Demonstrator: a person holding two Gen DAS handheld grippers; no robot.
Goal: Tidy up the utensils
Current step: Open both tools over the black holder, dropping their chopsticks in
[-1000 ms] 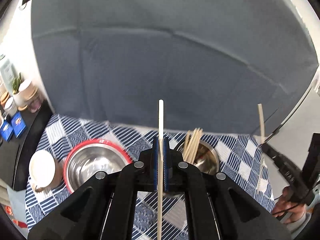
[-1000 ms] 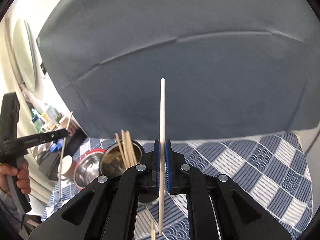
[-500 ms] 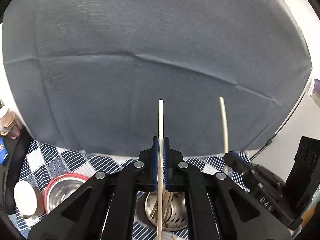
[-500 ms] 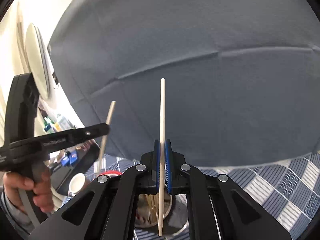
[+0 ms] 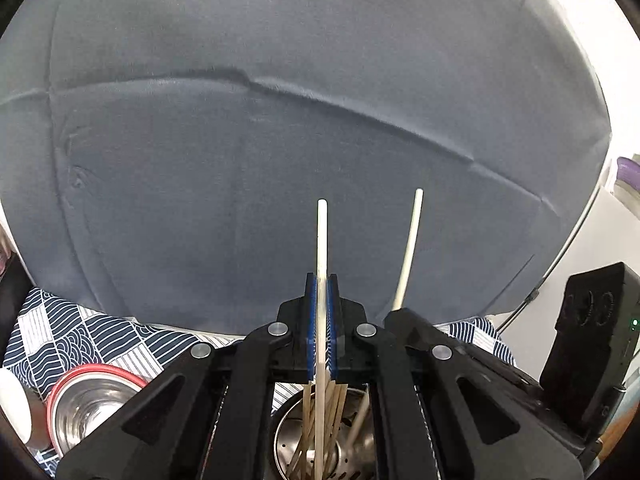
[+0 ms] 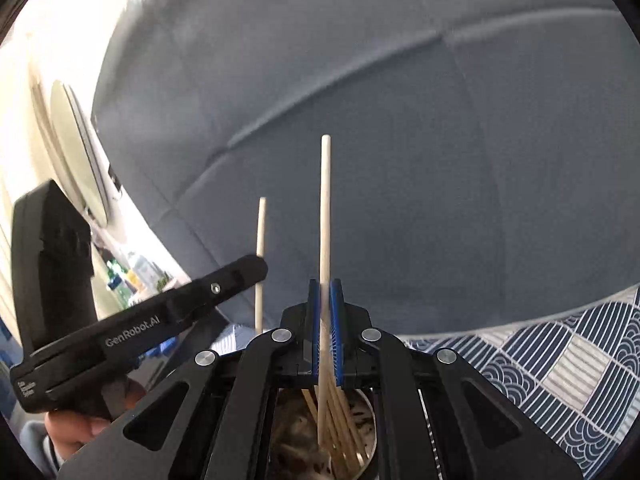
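Steel shows low in the left wrist view: the perforated utensil holder (image 5: 320, 448) sits under our left hand-held gripper (image 5: 320, 320), whose blue pads are clamped on one upright pale chopstick (image 5: 322, 248). Its lower end reaches down among the chopsticks already in the holder (image 5: 338, 420). Our right hand-held gripper (image 5: 404, 316) crowds in just to the right with a second chopstick (image 5: 408, 248), leaving little free room between the two. A red-rimmed steel bowl (image 5: 92, 404) stands at the lower left, partly cut off by the gripper body. The holder's rim is mostly hidden. The desk wears a blue-and-white patterned cloth (image 5: 72, 344), backed by a grey fabric wall (image 5: 280, 140).

From the right wrist view, the right hand-held gripper (image 6: 326, 320) is closed on its own chopstick (image 6: 325, 208), tip down inside the holder (image 6: 368, 440), whose contents look blurred. The left gripper (image 6: 260, 268) holds its stick close at left; a hand (image 6: 76, 428) is half cut off below. Open cloth (image 6: 560, 368) lies to the right.
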